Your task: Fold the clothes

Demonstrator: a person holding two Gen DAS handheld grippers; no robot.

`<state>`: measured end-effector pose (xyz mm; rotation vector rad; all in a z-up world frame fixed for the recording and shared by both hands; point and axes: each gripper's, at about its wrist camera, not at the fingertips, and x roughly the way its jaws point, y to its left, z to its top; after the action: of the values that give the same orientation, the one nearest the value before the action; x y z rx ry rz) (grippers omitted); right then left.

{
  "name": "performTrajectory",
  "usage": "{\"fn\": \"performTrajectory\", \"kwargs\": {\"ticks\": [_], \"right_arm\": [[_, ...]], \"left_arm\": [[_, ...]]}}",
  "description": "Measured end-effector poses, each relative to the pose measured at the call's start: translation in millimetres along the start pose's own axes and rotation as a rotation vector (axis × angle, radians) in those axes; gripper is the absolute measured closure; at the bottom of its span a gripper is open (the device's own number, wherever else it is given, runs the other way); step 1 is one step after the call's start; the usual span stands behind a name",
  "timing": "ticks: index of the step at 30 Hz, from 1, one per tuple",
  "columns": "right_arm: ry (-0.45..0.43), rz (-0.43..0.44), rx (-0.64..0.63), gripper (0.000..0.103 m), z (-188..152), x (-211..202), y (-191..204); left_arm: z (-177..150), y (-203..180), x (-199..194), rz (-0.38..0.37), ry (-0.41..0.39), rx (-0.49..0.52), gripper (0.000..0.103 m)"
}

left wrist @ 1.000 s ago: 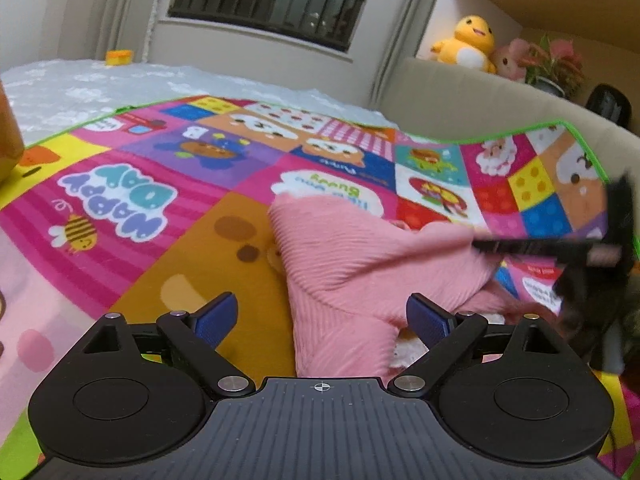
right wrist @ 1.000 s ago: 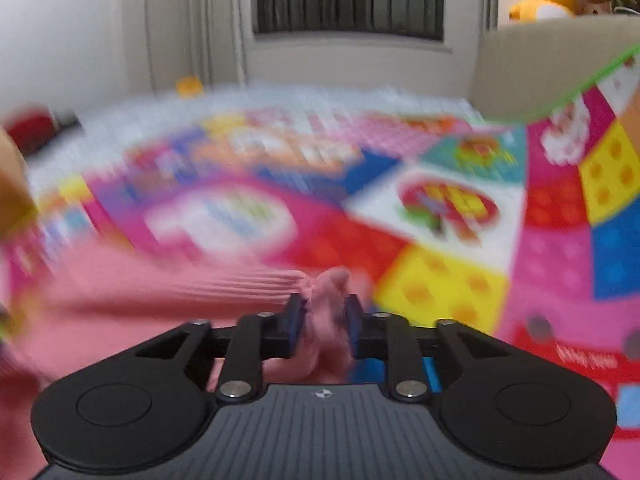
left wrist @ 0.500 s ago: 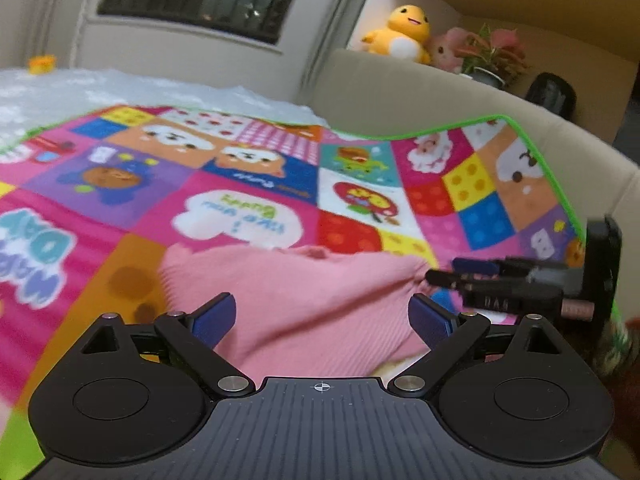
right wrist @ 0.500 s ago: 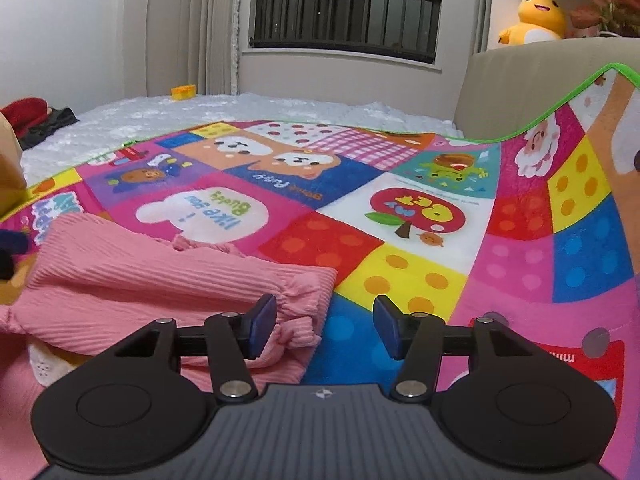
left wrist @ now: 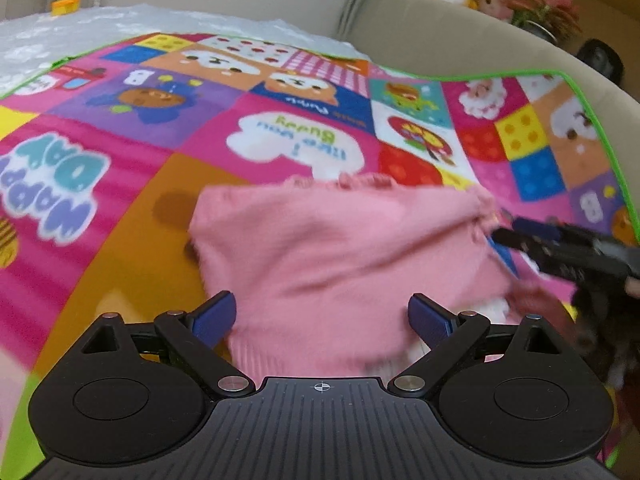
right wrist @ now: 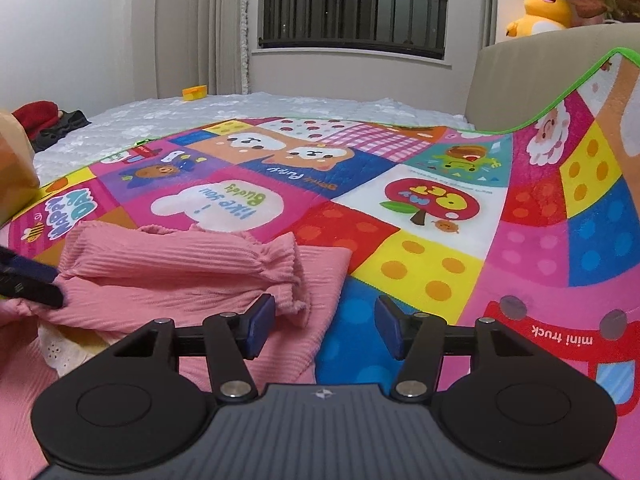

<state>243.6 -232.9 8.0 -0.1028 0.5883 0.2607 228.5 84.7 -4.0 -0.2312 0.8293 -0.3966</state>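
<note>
A pink ribbed garment (left wrist: pixel 340 248) lies on the colourful play mat (left wrist: pixel 120 184). In the right wrist view the pink garment (right wrist: pixel 168 280) has one sleeve folded across its body, with the ruffled cuff (right wrist: pixel 284 272) pointing right. My right gripper (right wrist: pixel 324 330) stands open, its left finger just beside that cuff and nothing between the jaws. My left gripper (left wrist: pixel 322 316) hangs wide open over the garment's near edge, holding nothing. Its fingers (right wrist: pixel 28 280) touch the garment's left side. The right gripper (left wrist: pixel 560 248) shows at the garment's right edge. White lace trim (right wrist: pixel 60 344) peeks from under the pink cloth.
A beige sofa back (right wrist: pixel 540 68) rises behind the mat's right side, which curls up against it. A yellow plush duck (right wrist: pixel 540 8) sits on top. Beyond the mat is white quilted bedding (right wrist: pixel 240 108) with a yellow block (right wrist: pixel 195 92) and red and dark clothes (right wrist: pixel 44 120).
One second ago my right gripper was shut on the pink cuff. It has opened and let go, and the sleeve now rests folded across the garment. The left gripper stayed open and shifted closer.
</note>
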Motion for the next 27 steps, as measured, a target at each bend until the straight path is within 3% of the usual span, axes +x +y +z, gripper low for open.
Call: {"fn": "performTrajectory", "kwargs": {"ticks": [3,8,10,12,20,21,23,24,25,27], "right_arm": [[-0.001,0.000,-0.005,0.046,-2.0,-3.8,0.0],[-0.013,-0.010,0.014,0.039,-11.1,-23.1,-12.5],[-0.016,-0.014,0.038,0.037,-18.1,-33.9,-22.3],[-0.007,-0.027,0.087,0.037,-29.9,-45.4,-37.2],[0.057,0.014,0.307,0.034,-90.9,-87.2,-73.9],[0.060,0.017,0.319,0.034,-96.6,-90.7,-74.1],[0.055,0.018,0.332,0.032,-103.3,-94.0,-73.8],[0.051,0.019,0.337,0.032,-105.9,-95.2,-73.5],[0.047,0.018,0.340,0.032,-107.5,-96.2,-72.8],[0.046,0.009,0.329,0.030,-106.8,-96.5,-68.6]], "left_arm": [[-18.8,7.2,-13.6,-0.048,0.033,-0.058,0.006],[-50.6,3.8,-40.8,-0.086,0.004,-0.084,0.009],[-64.4,0.0,-53.5,-0.065,-0.026,-0.095,0.032],[-77.6,-3.1,-63.3,-0.034,-0.053,-0.097,0.041],[-104.4,-13.3,-78.8,-0.001,-0.083,-0.028,0.040],[-107.1,-15.7,-81.2,0.012,-0.091,-0.025,0.044],[-113.1,-24.6,-86.4,0.062,-0.114,0.011,0.065],[-116.1,-30.4,-89.3,0.086,-0.126,0.035,0.082],[-118.1,-38.7,-92.3,0.093,-0.138,0.065,0.088],[-122.3,-56.2,-98.1,0.107,-0.160,0.129,0.089]]}}
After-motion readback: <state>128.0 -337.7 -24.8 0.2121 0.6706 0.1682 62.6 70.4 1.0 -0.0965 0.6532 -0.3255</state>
